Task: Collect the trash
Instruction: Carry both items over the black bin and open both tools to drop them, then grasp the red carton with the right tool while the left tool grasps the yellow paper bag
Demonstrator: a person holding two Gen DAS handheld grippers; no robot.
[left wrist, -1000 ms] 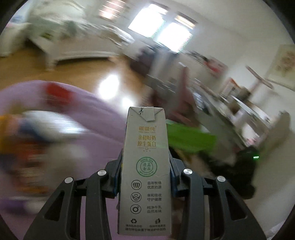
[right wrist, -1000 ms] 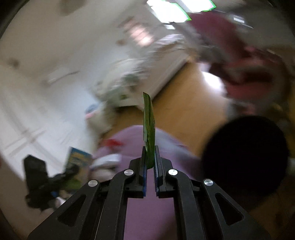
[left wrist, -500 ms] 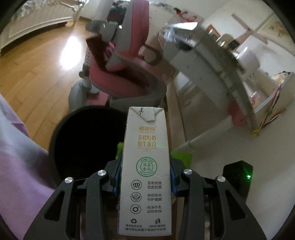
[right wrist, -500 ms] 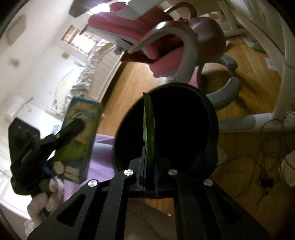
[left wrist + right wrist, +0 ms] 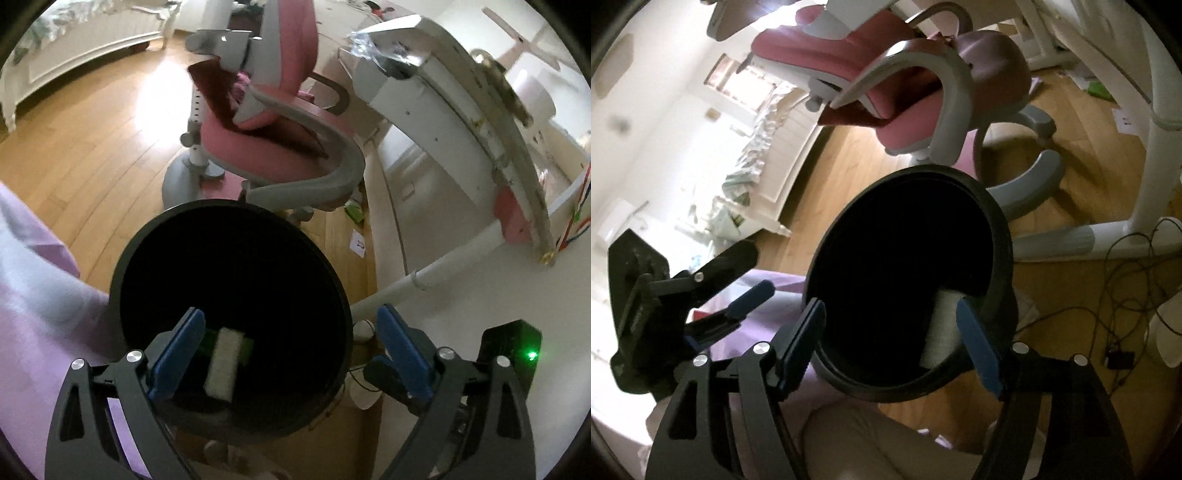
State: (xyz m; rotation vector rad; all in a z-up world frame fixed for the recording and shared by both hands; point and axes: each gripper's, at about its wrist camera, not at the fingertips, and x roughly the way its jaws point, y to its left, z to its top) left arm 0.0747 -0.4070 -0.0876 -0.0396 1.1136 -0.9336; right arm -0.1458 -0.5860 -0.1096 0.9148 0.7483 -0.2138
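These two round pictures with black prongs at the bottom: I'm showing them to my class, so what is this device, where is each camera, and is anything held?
A person holds a handheld two-finger gripper in each hand, each carrying a wide-angle camera looking along its fingers. The left gripper and right gripper both hang over a black bin on a wooden floor, beside a pink chair. Both sets of jaws are opening and hold nothing. A pale carton and something green lie inside the bin.

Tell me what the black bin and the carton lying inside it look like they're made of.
Black bin: probably moulded plastic, going by the smooth rolled rim with a dull sheen; painted metal can't be ruled out. Carton: looks like matte coated paperboard, pale, flat-sided, with crisp folded edges; its print is too dark to read.
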